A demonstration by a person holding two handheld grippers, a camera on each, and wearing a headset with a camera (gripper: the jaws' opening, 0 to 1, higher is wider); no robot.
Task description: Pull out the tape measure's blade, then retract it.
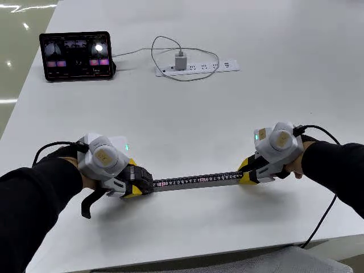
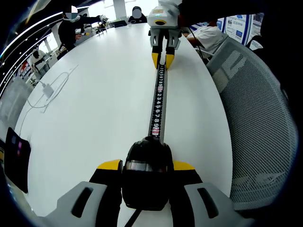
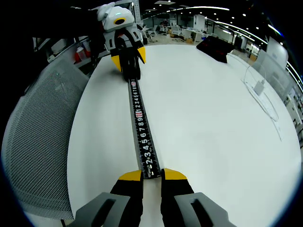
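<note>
Tape measure case (image 2: pixel 144 177), black, sits near the front of the white desk (image 1: pixel 227 114), clamped between the jaws of the left claw (image 1: pixel 135 179). Its blade (image 1: pixel 196 181) lies drawn out flat along the desk, numbered face up, to the right claw (image 3: pixel 151 176), whose yellow-tipped jaws are closed on the blade's end.
</note>
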